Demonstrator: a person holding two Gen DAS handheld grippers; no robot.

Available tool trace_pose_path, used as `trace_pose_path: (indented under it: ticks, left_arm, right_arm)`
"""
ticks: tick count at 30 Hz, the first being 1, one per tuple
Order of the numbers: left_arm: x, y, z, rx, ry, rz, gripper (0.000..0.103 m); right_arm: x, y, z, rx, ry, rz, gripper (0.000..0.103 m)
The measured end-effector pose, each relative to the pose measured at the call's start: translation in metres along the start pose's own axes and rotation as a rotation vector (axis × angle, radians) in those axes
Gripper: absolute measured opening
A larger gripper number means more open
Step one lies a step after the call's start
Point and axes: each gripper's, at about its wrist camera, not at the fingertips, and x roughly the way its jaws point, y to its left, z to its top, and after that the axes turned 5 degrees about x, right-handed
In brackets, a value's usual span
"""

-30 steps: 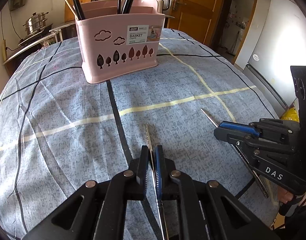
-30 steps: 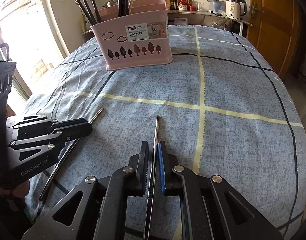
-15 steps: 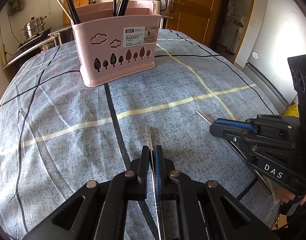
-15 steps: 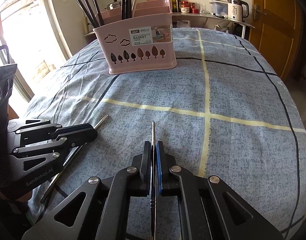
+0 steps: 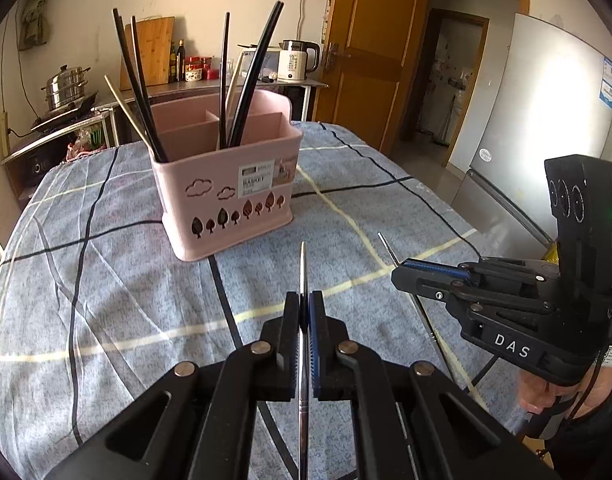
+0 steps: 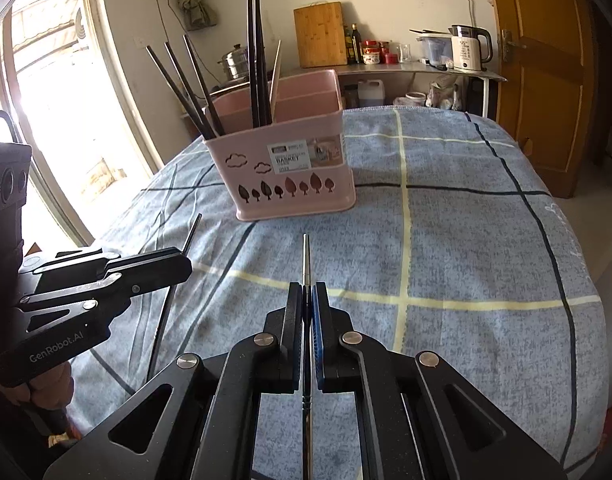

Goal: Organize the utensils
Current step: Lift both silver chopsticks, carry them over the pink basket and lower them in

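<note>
While the pink utensil basket (image 5: 226, 196) is standing at the far end of the checked tablecloth (image 6: 465, 240), the left gripper (image 5: 304, 312) and right gripper (image 6: 308, 304) are each pinching a metal chopstick (image 5: 303, 264) — seemingly lifted clear.

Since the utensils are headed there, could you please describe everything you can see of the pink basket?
The pink basket is a boxy, plastic-looking holder standing upright on the blue checked tablecloth. Its front wall has cloud and tree cut-outs and a white label reading BASKET. Inner walls divide it into compartments. Several black chopsticks and a pale one lean inside, tips poking above the rim. Neither gripper touches it.
</note>
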Motion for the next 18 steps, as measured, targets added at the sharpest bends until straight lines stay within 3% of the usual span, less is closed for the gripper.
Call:
trace_pose_path:
  ticks: [11,18]
  left_arm:
    - [-0.039,0.001,0.049,0.051,-0.145,0.026,0.005]
    - [-0.046,0.008,0.062,0.053,-0.188,0.039,0.005]
  right_arm:
    - [-0.036,0.015,0.048,-0.064,-0.158,0.009,0.005]
    - [-0.044,0.02,0.06,-0.082,-0.195,0.009,0.005]
